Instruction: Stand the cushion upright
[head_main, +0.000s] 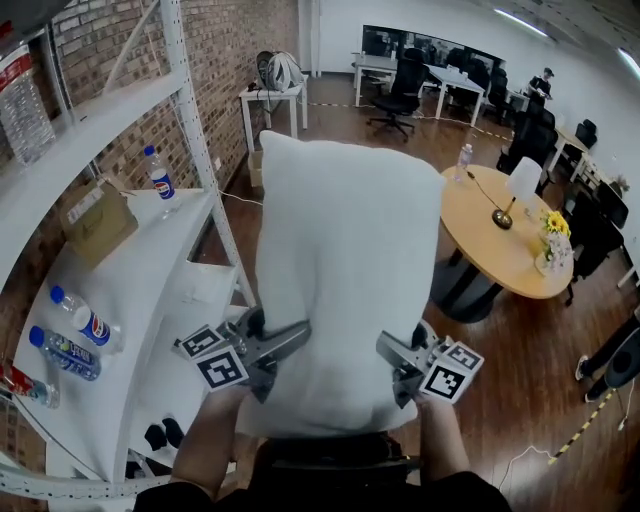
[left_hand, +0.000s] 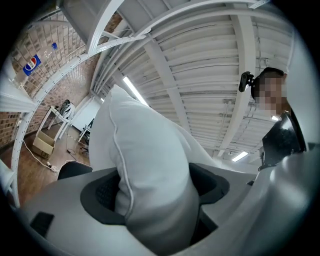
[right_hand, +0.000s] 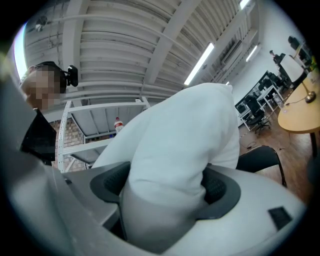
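Note:
A large white cushion (head_main: 345, 270) hangs in the air in front of me, held flat between both grippers at its near edge. My left gripper (head_main: 272, 350) is shut on the cushion's near left side, and the left gripper view shows the cushion (left_hand: 150, 170) squeezed between the dark pads. My right gripper (head_main: 398, 362) is shut on the near right side, where the cushion (right_hand: 175, 165) bulges out of the jaws. The cushion hides the floor and whatever is straight below it.
A white metal shelf rack (head_main: 120, 290) stands at my left with several water bottles (head_main: 88, 322) and a cardboard box (head_main: 98, 225). A round wooden table (head_main: 500, 240) with a lamp and flowers is at the right. Office chairs and desks fill the far room.

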